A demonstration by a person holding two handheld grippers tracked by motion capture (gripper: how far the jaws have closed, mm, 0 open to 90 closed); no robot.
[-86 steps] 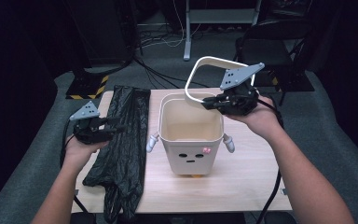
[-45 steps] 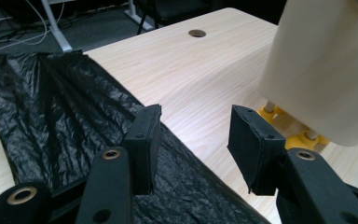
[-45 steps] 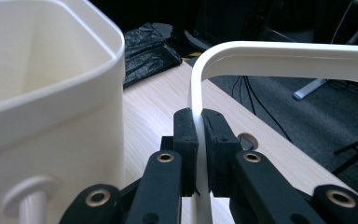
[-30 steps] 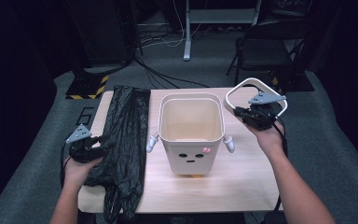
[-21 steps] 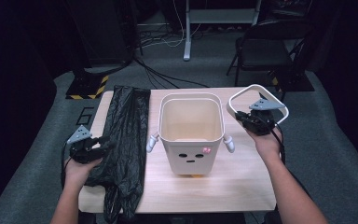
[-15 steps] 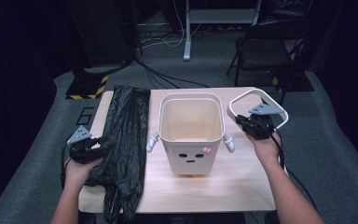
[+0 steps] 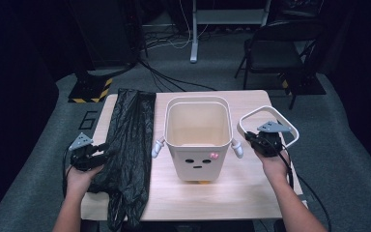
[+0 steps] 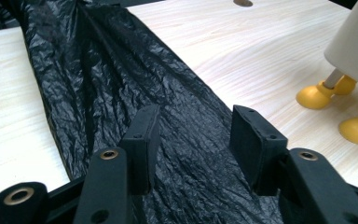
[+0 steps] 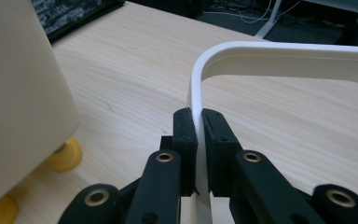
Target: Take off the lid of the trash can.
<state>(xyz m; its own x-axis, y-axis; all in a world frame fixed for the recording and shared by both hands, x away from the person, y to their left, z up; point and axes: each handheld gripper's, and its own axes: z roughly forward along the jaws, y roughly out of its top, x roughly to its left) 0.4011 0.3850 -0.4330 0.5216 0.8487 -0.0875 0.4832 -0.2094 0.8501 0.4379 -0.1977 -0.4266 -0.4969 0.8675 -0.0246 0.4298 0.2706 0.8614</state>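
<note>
On the right side of the desk (image 7: 251, 188), just beside the bin, I have the white ring frame (image 7: 290, 126) pinched in my right tool (image 7: 257, 141). Seen along that tool's jaws in the right gripper view, the two black pads are pressed together on the thin white bar of the ring frame (image 9: 279, 53), which curves up and away to the right above the pale wood. In the high view the frame sits tilted, its near edge in the tool and its far edge out toward the desk's right border.

Next to it, the cream bin (image 7: 198, 137) stands upright in the middle of the desk, open at the top, with a small face on its front, little white arms at its sides and yellow feet (image 8: 319, 95) underneath.

Left of the bin, a crumpled black plastic bag (image 7: 128, 145) lies in a long strip from the far edge of the desk to the near edge, hanging slightly over it.

My left tool (image 7: 92, 155) rests low at the bag's left side. In the left gripper view its jaws stand spread apart, with the wrinkled black bag (image 8: 121, 93) lying beneath and between them; the pads are not pressing on it.
</note>
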